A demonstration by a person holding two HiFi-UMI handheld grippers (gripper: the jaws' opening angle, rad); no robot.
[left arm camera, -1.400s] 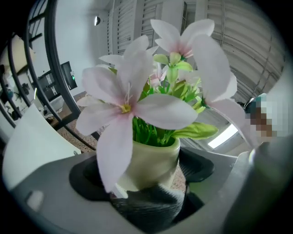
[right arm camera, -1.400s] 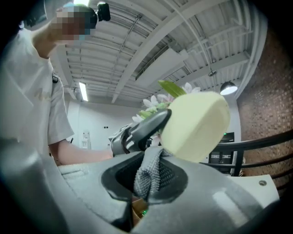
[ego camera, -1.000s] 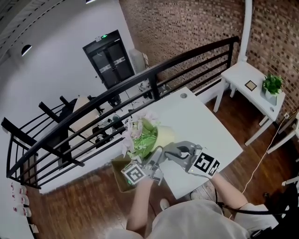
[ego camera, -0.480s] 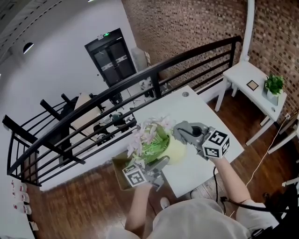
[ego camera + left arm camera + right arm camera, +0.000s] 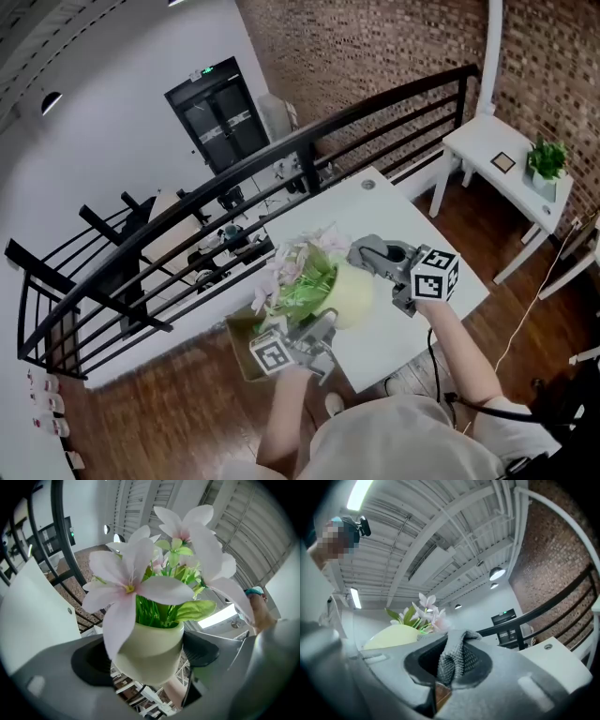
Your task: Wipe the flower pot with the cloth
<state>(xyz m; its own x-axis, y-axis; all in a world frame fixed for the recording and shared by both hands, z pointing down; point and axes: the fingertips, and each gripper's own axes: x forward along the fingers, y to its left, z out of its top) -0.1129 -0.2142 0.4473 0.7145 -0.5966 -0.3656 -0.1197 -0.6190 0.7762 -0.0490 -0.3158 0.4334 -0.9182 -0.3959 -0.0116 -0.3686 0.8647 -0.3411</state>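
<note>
Pale green flower pot [image 5: 349, 298] with pink flowers [image 5: 292, 265] clamped between the half-spread jaws of the left gripper [image 5: 321, 330], held over the near left edge of the white table [image 5: 417, 234]. Grey cloth [image 5: 454, 660] pinched tight in the closed-down jaws of the right gripper [image 5: 366, 255], at the pot's right side; contact with the pot unclear.

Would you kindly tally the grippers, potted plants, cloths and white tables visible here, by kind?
Grippers: 2 (left gripper, right gripper)
Potted plants: 2 (flower pot, small plant)
Cloth: 1
White tables: 2 (main table, side table)
Total: 7
</note>
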